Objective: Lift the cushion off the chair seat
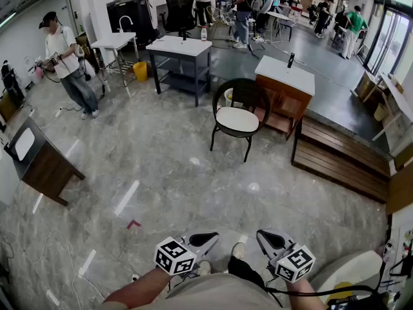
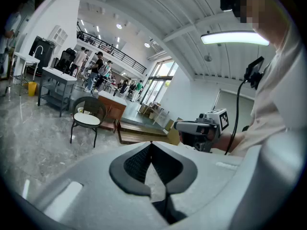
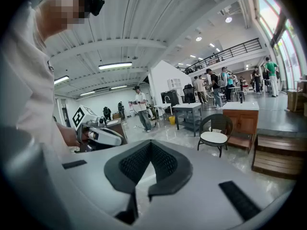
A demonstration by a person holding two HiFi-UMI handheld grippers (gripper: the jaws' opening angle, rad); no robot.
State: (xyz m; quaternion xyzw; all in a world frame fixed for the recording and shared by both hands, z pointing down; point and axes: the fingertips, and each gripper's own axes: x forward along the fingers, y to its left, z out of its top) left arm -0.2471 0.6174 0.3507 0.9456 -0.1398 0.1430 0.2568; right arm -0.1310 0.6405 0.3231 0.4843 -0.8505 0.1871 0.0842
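A person (image 1: 64, 60) is standing far to the left of the chair (image 1: 248, 94), and a dark cabinet (image 1: 45, 166) is sitting well left of the chair, nearer the camera. A sink table (image 1: 179, 46) is standing behind the chair and to its left.

The left gripper (image 1: 205, 239) is hanging low in the head view, well short of the chair and slightly left of it. Its jaws are pressing together at the tips, and nothing is showing between them. It is tilting a little downward, pointing roughly toward the chair.

The chair is standing upright on the grey floor (image 1: 161, 154), its dark curved back turning away from the camera. The cushion (image 1: 237, 119), pale and round, is lying flat on the chair seat, with neither gripper touching it.

The right gripper (image 1: 271, 239) is hovering just right of the left one, equally far from the chair. Its jaws are also meeting at the tips and gripping nothing.

A wooden cabinet (image 1: 277, 99) with a white top is standing just right of the chair and behind it, and a low wooden step (image 1: 339, 157) is lying further right of the chair
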